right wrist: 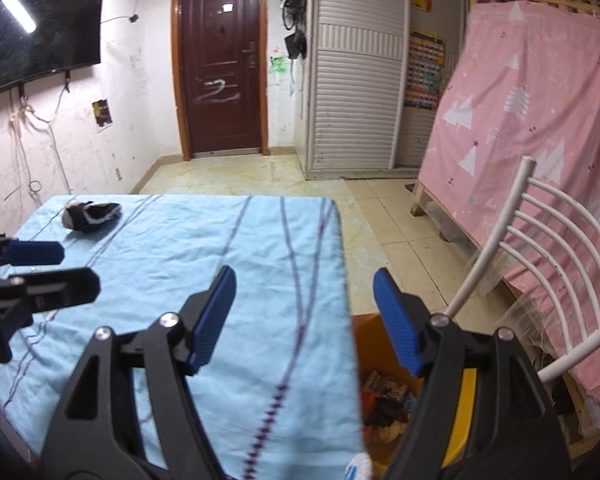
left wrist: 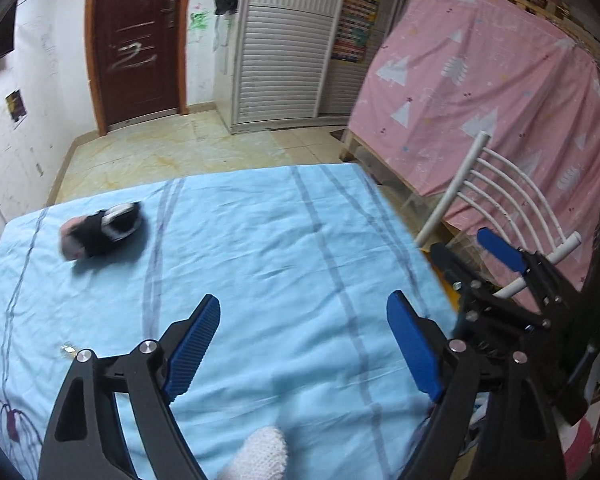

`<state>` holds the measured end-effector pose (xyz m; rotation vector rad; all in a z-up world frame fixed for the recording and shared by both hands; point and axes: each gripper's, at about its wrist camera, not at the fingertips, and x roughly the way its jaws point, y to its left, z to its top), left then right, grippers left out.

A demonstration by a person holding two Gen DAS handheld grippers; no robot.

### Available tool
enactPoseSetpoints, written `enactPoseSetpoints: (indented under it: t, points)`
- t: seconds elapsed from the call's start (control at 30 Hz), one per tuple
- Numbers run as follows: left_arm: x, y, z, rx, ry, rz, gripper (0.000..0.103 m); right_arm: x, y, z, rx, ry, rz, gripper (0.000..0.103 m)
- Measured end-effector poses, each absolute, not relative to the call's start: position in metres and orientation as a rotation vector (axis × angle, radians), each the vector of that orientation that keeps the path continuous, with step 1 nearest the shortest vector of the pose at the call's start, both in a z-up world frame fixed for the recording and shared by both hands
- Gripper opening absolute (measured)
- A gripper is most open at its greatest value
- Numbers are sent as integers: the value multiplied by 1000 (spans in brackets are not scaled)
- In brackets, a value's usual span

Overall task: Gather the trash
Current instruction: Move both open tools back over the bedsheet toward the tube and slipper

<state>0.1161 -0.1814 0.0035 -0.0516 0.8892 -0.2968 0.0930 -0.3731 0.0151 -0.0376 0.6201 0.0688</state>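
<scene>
Left wrist view: black-and-white bundle (left wrist: 102, 231) lies alone near far left corner of counter (left wrist: 260, 240), likely remaining trash. Your left hand-held gripper (left wrist: 304, 344) wide, empty, aimed at bare blue cloth. Right hand-held gripper (right wrist: 304, 320) wide, empty, straddling counter's right edge above yellow bin (right wrist: 456, 424). Open cloth between; white chair (right wrist: 540, 264) crowds right side.

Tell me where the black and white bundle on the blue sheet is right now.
The black and white bundle lies on the blue sheet near its far left corner, toward the brown door, in both wrist views. It is well ahead of both grippers; neither touches it.
</scene>
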Motion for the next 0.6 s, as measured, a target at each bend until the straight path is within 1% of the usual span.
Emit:
enactPoseSetpoints:
  t: [0.1,0.37,0.6]
  points:
    - [116,-158,0,-70,896,-272,80,95,-358,17,-53,620,87,69]
    - [114,-115,-9,-51,906,-230,83,105,-318,24,-98,624,132,69]
    - [116,-79,-23,7,930,-218,91,116,-291,28,-116,637,171,70]
